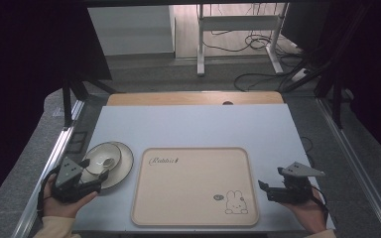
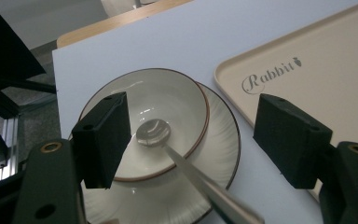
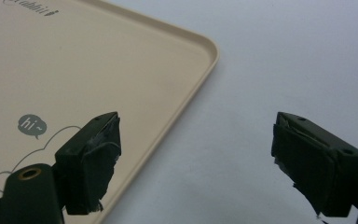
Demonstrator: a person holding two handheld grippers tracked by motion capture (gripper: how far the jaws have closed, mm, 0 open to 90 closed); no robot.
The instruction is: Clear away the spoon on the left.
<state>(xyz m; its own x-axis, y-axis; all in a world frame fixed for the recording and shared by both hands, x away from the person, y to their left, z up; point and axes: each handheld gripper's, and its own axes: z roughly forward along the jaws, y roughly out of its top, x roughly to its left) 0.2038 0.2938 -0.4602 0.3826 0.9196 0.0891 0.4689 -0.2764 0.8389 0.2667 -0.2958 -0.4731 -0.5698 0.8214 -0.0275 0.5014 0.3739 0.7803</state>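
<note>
You have one spoon point(image 2: 154, 133) in front of your left tongs point(image 1: 87, 176), lying with its shiny head down in the middle of one bowl point(image 2: 177, 100) and its handle slanting out over the rim toward you. In the left gripper view that handle runs up between the two black jaws, nearer the left one, and no pad touches it. The jaws are spread wide with nothing pinched; the left jaw hangs over the near left part of the bowl, the right jaw over bare table just beside the tray.

The bowl is cream with a brown edge line, and it sits on one plate point(image 2: 221, 144) of the same cream colour, pushed to the plate's far left so that a crescent of ribbed plate shows on the side toward the tray. That makes three pieces of tableware in one stack: spoon, bowl, plate.

Just past your right jaw on that side lies one beige tray point(image 1: 193, 198), flat on the white table point(image 1: 193, 124), bare inside apart from its printing: the word Rabbit near the bowl and one small rabbit drawing at the corner toward your other hand.

Your right tongs point(image 1: 264, 191) sit well apart from the stack, beyond the tray's far side. Their jaws are also spread, holding nothing: one over the tray's rim, one over plain table.
</note>
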